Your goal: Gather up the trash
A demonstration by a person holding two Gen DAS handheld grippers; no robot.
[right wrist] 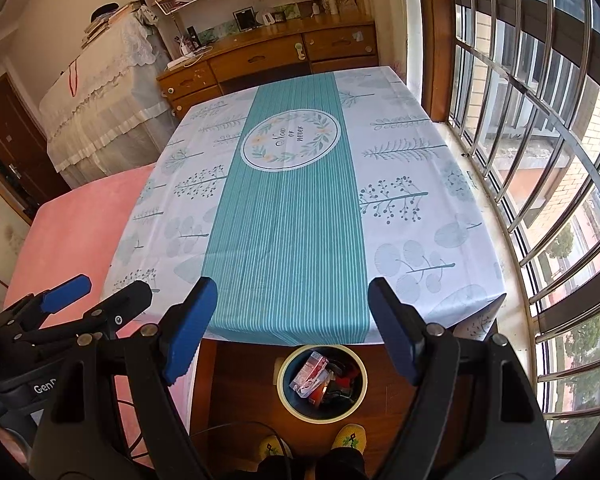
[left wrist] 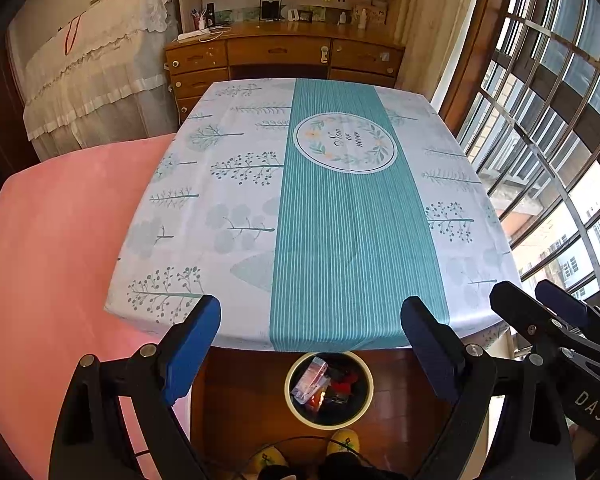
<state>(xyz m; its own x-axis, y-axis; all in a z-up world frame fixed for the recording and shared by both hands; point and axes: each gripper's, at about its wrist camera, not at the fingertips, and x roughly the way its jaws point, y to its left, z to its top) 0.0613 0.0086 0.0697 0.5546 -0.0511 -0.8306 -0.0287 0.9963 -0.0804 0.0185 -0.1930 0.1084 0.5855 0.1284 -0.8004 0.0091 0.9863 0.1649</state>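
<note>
From the left wrist: left gripper (left wrist: 311, 326) spread wide over the near edge of the counter (left wrist: 228, 184), blue fingers (left wrist: 192, 344) apart and holding nothing. Tablecloth bare, no litter anywhere on it. Below the edge, on the wooden floor, a round trash bin (left wrist: 366, 380) with a pale rim, holding the trash (left wrist: 324, 384): a clear plastic wrapper and red and dark scraps, the exact items hard to tell in the shadow. Yellow slippers (left wrist: 342, 442) just behind the bin. At the right edge, the right gripper (left wrist: 540, 292), fingers a little parted and holding nothing.

From the right wrist: right gripper likewise wide open above the same edge, fingers (right wrist: 190, 324) empty. Same bin (right wrist: 286, 368) directly beneath, same wrapper and scraps inside. Cloth clear right up to the wooden desk (right wrist: 260, 56); pink bed (right wrist: 68, 224) to the left, also without litter.

Judged from both views: collecting looks finished, everything visible already binned, nothing left in sight to pick up.
</note>
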